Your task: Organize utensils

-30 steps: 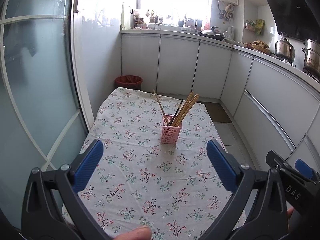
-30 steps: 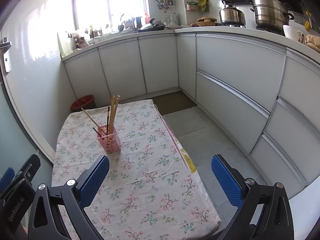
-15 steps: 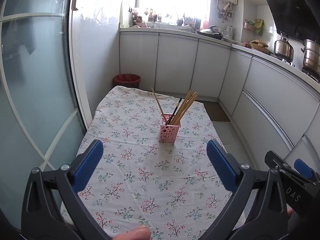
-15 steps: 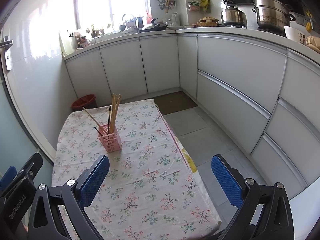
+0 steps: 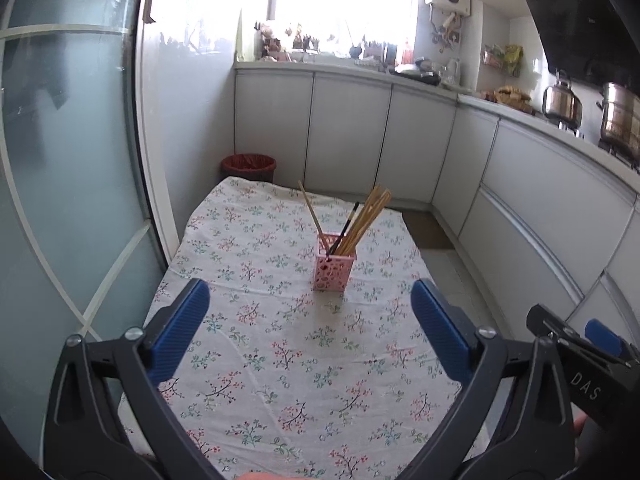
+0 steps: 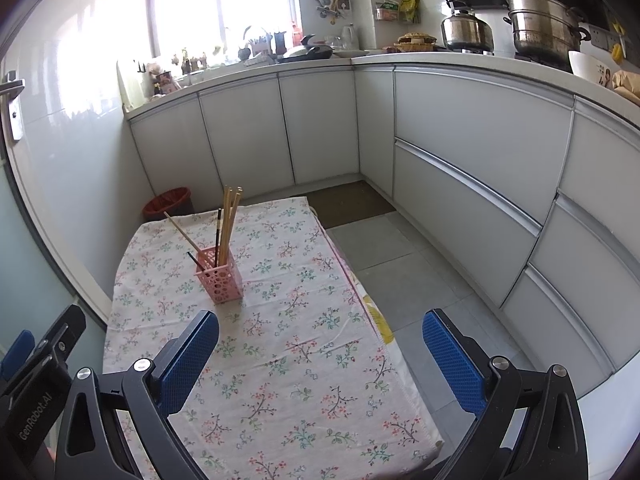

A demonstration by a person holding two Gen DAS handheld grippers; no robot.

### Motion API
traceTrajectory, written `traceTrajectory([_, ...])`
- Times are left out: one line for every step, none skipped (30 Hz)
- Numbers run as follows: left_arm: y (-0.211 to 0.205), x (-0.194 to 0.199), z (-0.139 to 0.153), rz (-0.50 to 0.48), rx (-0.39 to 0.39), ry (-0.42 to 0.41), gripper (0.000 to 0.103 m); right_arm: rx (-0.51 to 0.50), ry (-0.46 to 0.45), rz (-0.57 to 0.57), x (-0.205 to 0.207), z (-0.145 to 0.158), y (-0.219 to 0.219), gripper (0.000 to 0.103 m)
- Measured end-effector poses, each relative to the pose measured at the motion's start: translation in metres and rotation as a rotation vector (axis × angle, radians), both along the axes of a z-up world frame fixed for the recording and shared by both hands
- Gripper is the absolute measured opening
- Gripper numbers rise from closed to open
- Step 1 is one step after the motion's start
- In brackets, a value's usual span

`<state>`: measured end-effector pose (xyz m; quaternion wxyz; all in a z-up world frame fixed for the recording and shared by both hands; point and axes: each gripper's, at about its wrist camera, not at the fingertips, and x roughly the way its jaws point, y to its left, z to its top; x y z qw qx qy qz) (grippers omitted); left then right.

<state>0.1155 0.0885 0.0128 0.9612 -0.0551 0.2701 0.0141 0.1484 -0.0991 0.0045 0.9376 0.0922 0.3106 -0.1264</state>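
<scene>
Left wrist view shows a pink perforated holder (image 5: 334, 264) standing upright on the floral-clothed surface (image 5: 280, 344), about midway along it and a little right of centre, well ahead of the gripper. Wooden chopsticks (image 5: 366, 216) lean out of the holder toward the far right in a bundle, a single pale one (image 5: 311, 212) tilts the other way toward the far left, and a dark stick (image 5: 344, 228) stands between them. From the right wrist view the same holder (image 6: 219, 276) sits toward the left side of the surface (image 6: 304, 380), with the chopsticks (image 6: 230, 224) rising nearly straight and the dark stick (image 6: 218, 236) just beside them. The left gripper (image 5: 310, 320) hangs above the near end of the cloth with its blue pads spread wide and nothing between them. The right gripper (image 6: 320, 356) is likewise spread wide and empty, over the near right edge of the cloth where the grey floor tiles (image 6: 400, 264) begin. Each gripper shows at the edge of the other's view. Beyond the far end of the surface a red bin (image 5: 249, 165) stands on the floor against white cabinets (image 5: 348, 136), which curve round the right side under a counter carrying steel pots (image 6: 544, 24). A frosted glass door (image 5: 68, 184) fills the left.
</scene>
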Motion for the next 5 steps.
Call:
traceTrajectory([0.0007,-0.0002,0.0003,0.004,0.002,-0.005,0.097,0.001,0.000,-0.003,0.0002,-0.0002,-0.0012,0.103])
traceTrajectory([0.0015,-0.0005,0.0008,0.009,0.002,-0.010,0.093,0.003,0.001,-0.004,0.0004,-0.0002,-0.0018,0.103])
traceTrajectory([0.0026,-0.0012,0.0013,0.011,-0.002,-0.017,0.090,0.005,0.001,-0.004,0.0005,-0.0002,-0.0026,0.103])
traceTrajectory([0.0034,-0.0011,0.0017,0.012,-0.005,-0.018,0.090,0.005,0.000,-0.004,0.0005,-0.0002,-0.0029,0.103])
traceTrajectory([0.0041,-0.0007,0.0020,0.013,-0.006,-0.018,0.090,0.003,0.000,-0.003,0.0004,-0.0004,-0.0025,0.103])
